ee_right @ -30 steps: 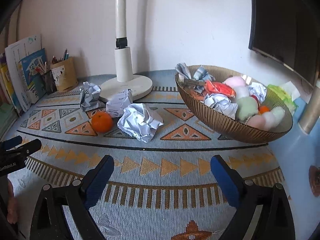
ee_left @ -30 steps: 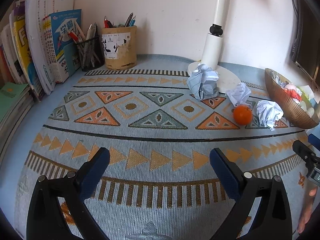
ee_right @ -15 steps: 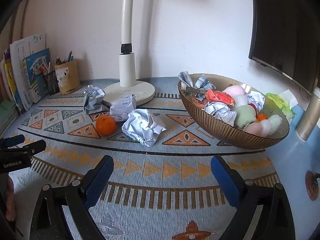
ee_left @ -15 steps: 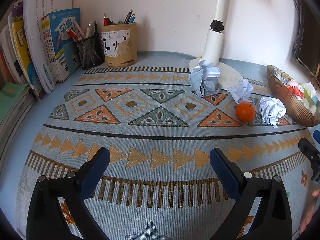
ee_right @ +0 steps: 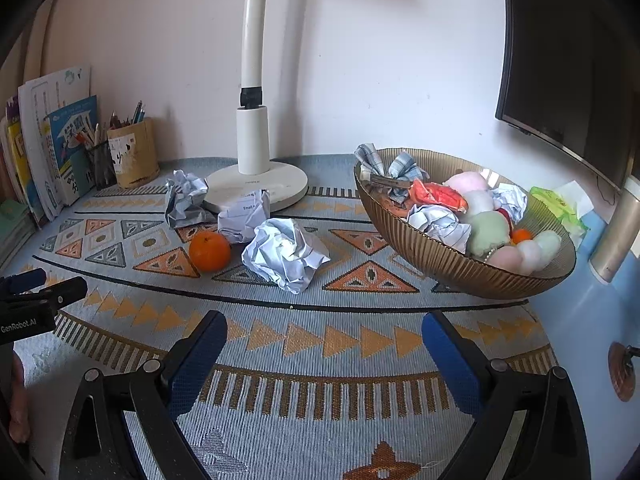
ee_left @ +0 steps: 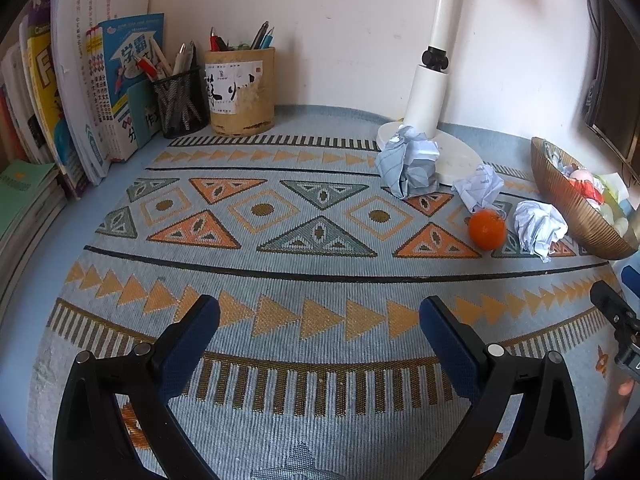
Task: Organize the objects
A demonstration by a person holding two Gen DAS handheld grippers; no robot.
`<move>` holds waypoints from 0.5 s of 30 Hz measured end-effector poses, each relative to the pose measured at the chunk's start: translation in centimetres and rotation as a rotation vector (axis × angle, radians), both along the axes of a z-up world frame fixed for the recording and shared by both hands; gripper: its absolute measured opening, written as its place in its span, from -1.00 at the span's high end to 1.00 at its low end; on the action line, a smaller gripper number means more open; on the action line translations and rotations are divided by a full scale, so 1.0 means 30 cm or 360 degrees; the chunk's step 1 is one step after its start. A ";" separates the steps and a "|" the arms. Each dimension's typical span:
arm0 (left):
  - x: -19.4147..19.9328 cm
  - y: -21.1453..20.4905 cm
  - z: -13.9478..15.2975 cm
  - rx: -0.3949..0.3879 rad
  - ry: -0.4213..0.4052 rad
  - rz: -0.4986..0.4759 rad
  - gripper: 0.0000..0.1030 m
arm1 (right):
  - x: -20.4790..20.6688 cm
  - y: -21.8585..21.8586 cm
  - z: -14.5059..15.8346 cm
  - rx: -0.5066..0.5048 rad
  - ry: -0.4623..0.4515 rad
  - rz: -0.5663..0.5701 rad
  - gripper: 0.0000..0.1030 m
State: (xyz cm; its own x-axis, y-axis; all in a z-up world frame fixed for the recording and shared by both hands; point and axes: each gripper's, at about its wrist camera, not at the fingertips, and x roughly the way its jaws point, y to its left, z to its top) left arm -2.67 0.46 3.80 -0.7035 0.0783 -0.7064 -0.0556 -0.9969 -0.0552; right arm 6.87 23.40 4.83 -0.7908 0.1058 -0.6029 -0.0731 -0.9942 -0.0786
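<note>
Woven mat [ee_left: 320,280] under spread, empty fingers; only right view shows bowl [ee_right: 440,256] contents.

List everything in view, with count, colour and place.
Paper balls: three, white or bluish, on mat by lamp base.
Orange: one, orange, on mat beside paper balls.
Bowl: one, bronze, right side, filled with mixed items.
Lamp: one, white, at back wall.
Pen holders: two, tan and black mesh, back left.
Books: several, upright, far left.
Mat: one, blue patterned.
Left tool: open, empty.
Right tool: open, empty.
</note>
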 end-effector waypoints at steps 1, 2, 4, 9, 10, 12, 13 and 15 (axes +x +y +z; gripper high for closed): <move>0.000 0.000 0.000 -0.0003 0.0001 -0.0001 -0.94 | -0.001 0.000 -0.001 0.0001 -0.0001 0.0002 -0.90; 0.001 0.001 0.001 -0.0004 0.0003 0.0001 -0.94 | -0.001 0.000 -0.001 0.0002 -0.0002 0.0004 -0.90; 0.000 0.003 0.000 -0.0011 0.0001 0.0001 -0.94 | -0.002 -0.001 -0.001 0.0006 -0.0001 0.0006 -0.90; 0.000 0.019 -0.001 -0.0048 0.0000 -0.0007 -0.94 | -0.007 -0.005 -0.004 0.0013 -0.0005 0.0008 -0.90; 0.000 0.020 -0.001 -0.0051 -0.0001 -0.0009 -0.94 | -0.005 -0.007 -0.003 0.0016 -0.0001 0.0009 -0.90; -0.001 0.019 -0.002 -0.0047 -0.0006 -0.0007 -0.94 | -0.003 -0.009 -0.001 0.0024 0.0007 0.0007 -0.90; -0.001 0.018 -0.002 -0.0044 -0.0005 -0.0006 -0.94 | -0.003 -0.010 -0.001 0.0025 0.0010 0.0007 -0.90; 0.000 0.019 -0.002 -0.0045 -0.0004 -0.0006 -0.94 | -0.003 -0.011 -0.001 0.0024 0.0010 0.0008 -0.90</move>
